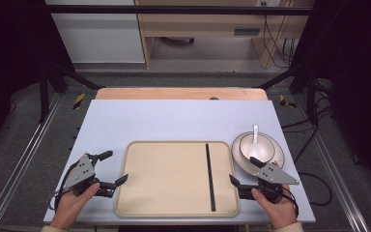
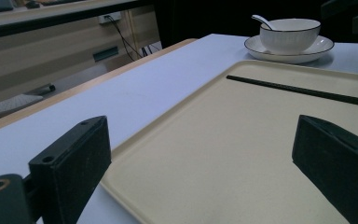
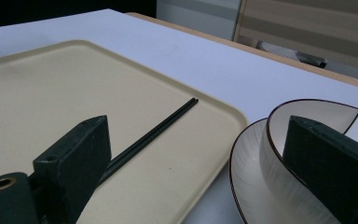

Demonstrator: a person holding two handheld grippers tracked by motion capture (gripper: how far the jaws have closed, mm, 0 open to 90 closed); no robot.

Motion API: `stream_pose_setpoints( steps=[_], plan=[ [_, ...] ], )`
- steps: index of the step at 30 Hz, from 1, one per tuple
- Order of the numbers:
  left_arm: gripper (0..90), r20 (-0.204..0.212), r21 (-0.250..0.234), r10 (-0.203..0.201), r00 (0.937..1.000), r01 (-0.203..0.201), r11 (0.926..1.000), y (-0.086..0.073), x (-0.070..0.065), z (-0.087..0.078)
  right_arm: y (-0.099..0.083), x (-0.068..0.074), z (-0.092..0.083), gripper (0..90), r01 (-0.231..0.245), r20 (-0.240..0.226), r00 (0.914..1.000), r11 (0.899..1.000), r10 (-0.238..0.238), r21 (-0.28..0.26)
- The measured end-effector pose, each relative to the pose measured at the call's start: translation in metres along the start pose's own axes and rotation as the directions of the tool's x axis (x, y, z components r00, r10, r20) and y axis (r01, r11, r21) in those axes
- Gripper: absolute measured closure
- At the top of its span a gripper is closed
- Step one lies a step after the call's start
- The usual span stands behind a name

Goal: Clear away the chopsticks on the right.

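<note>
You're hovering both grippers, left point(image 1: 110, 171) and right point(image 1: 241, 175), jaws wide and empty, beside the tray point(image 1: 174, 212); next, likely reaching for the bowl point(image 1: 257, 147).

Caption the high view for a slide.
Open left gripper and right gripper flank a tray holding chopsticks.

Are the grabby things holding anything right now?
No, nothing is held. The left hand-held gripper stands open by the tray, and the right hand-held gripper is open too, near the bowl.
</note>
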State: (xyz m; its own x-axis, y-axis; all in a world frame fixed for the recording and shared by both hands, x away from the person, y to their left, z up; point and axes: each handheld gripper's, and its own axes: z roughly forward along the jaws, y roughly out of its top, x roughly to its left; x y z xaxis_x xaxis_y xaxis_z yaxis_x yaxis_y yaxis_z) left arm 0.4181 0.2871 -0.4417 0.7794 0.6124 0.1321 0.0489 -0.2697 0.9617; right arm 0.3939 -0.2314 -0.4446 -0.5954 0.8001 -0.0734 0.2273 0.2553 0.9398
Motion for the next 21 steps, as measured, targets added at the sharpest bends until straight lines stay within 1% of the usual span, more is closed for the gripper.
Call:
stream_pose_setpoints(
  steps=[2,4,5,6,8,10,12,14,16,18,21],
  plan=[
    [4.2,0.006,-0.017,-0.003,1.0,0.003,0.9999,-0.002,0.0,-0.002,-0.002,0.0,-0.001,7.8,-0.001,-0.006,1.0,1.0,0.001,-0.005],
    [3.6,0.007,-0.019,-0.002,1.0,0.002,0.9998,-0.006,0.0,-0.003,-0.005,0.001,-0.003,7.8,0.001,-0.011,0.9999,1.0,-0.001,-0.007],
    [3.6,0.002,-0.013,-0.005,1.0,0.005,0.9999,-0.009,0.001,-0.004,-0.008,0.0,-0.004,7.8,-0.001,-0.014,0.9999,1.0,0.001,-0.016],
    [3.6,0.002,-0.013,-0.005,1.0,0.005,0.9999,-0.009,0.001,-0.004,-0.008,0.0,-0.004,7.8,-0.001,-0.014,0.9999,1.0,0.001,-0.016],
    [3.6,-0.017,-0.011,-0.005,0.9998,0.005,0.9999,-0.014,0.002,-0.006,-0.01,-0.001,-0.005,7.8,0.002,-0.013,0.9999,1.0,-0.002,-0.013],
    [3.6,-0.023,-0.011,-0.009,0.9997,0.009,0.9999,-0.017,0.003,-0.009,-0.013,0.0,-0.006,8.0,-0.003,-0.018,0.9998,1.0,0.002,-0.015],
    [3.7,-0.029,-0.004,-0.003,0.9996,0.002,1.0,-0.021,0.005,-0.013,-0.015,0.001,-0.005,8.1,0.005,-0.021,0.9998,1.0,-0.006,-0.008],
    [3.7,-0.041,-0.006,-0.01,0.9991,0.01,0.9999,-0.023,0.006,-0.015,-0.018,0.001,-0.005,8.5,-0.001,-0.019,0.9998,1.0,0.001,0.003],
    [3.6,-0.044,0.0,-0.004,0.999,0.004,1.0,-0.024,0.007,-0.016,-0.021,0.001,-0.003,8.9,-0.003,-0.021,0.9998,1.0,0.003,0.015],
    [3.5,-0.037,0.0,-0.028,0.9989,0.028,0.9996,-0.025,0.007,-0.015,-0.024,0.0,-0.002,9.1,-0.007,-0.026,0.9996,0.999,0.008,0.031],
    [3.0,-0.021,0.04,-0.045,0.9988,0.046,0.9982,-0.03,0.005,-0.01,-0.026,0.0,-0.001,9.3,-0.016,-0.028,0.9995,0.999,0.017,0.042]
  ],
)
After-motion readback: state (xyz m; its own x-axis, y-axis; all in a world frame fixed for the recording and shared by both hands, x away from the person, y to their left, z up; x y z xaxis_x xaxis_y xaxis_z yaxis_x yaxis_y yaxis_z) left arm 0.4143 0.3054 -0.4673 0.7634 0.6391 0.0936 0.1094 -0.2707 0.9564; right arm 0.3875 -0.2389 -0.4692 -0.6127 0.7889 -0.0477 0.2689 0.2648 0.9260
